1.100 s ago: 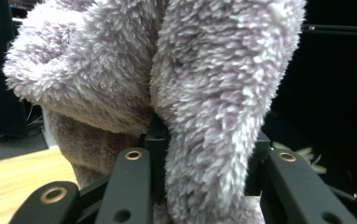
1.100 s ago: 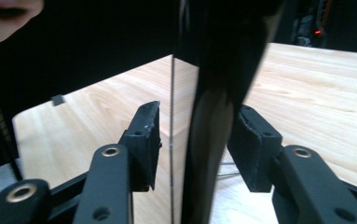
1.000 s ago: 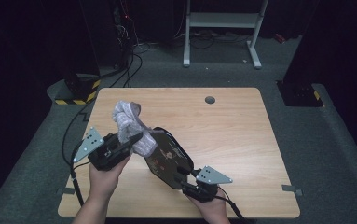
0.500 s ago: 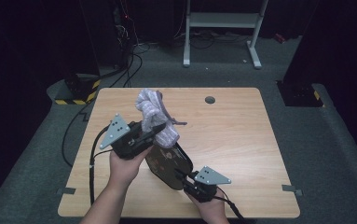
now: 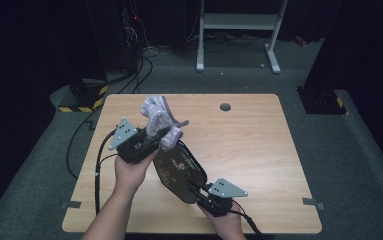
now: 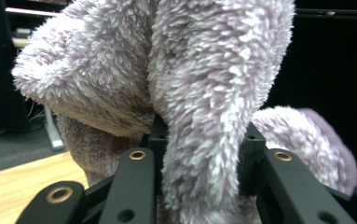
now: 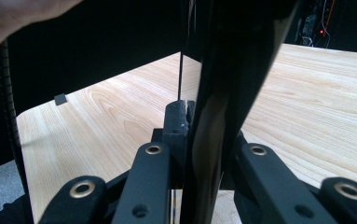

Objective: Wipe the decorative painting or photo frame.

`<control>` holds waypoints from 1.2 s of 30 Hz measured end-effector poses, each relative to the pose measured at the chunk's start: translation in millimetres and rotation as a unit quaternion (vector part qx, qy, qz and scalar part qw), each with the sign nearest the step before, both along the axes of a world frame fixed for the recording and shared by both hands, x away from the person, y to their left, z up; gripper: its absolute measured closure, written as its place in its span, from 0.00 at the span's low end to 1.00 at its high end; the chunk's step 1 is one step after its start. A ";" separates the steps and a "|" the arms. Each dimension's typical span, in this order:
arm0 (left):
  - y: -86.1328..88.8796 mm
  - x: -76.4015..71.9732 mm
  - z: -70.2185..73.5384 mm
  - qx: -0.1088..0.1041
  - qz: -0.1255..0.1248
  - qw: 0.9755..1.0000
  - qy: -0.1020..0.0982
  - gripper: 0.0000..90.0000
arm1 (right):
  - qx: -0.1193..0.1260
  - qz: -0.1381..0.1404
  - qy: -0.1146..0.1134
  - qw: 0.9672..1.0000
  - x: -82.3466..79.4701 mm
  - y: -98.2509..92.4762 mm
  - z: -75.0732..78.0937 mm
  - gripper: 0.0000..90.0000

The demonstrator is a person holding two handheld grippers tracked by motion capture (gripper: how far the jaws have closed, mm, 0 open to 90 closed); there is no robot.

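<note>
A fluffy lilac cloth (image 5: 156,112) hangs bunched above the table, and my left gripper (image 5: 161,134) is shut on a fold of it. In the left gripper view the cloth (image 6: 213,70) bulges between and over the jaws of the left gripper (image 6: 199,140). A dark oval flat thing with a flower pattern (image 5: 179,165) stands tilted just below the cloth. My right gripper (image 5: 194,187) holds its near edge. Its jaws have just been closing, and the glossy black edge (image 7: 232,70) is pinched between the pads of the right gripper (image 7: 199,116).
The wooden table (image 5: 249,145) has a round grey hole cover (image 5: 225,107) at the back. Small tape pieces (image 5: 311,202) mark its front corners. A white metal stand (image 5: 239,22) and cables (image 5: 139,60) lie on the floor beyond.
My left hand has carried the cloth to the right and farther away, up to the top of the oval thing. The right hand has stayed put.
</note>
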State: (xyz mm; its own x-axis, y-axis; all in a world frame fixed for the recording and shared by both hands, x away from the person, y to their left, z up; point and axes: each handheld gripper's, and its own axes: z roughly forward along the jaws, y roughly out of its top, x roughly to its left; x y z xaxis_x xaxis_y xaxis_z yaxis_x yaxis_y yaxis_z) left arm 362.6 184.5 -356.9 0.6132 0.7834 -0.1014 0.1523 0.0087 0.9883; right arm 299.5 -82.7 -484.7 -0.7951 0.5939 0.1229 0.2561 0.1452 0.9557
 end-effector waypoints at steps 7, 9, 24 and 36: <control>12.7 10.7 -24.7 -0.002 0.011 0.999 0.038 0.75 | -0.003 -0.002 -0.001 1.000 -1.0 0.1 -0.7 0.88; 15.4 13.0 -33.4 -0.001 0.013 0.999 0.047 0.75 | -0.004 -0.003 -0.002 1.000 -1.2 0.3 -0.9 0.88; 16.7 -0.2 -15.6 -0.018 0.000 1.000 0.020 0.75 | -0.007 0.000 0.002 1.000 0.1 1.5 -0.1 0.89; -27.6 -33.1 11.8 0.010 -0.054 0.998 -0.042 0.75 | -0.012 -0.002 -0.002 1.000 -0.8 3.6 0.5 0.88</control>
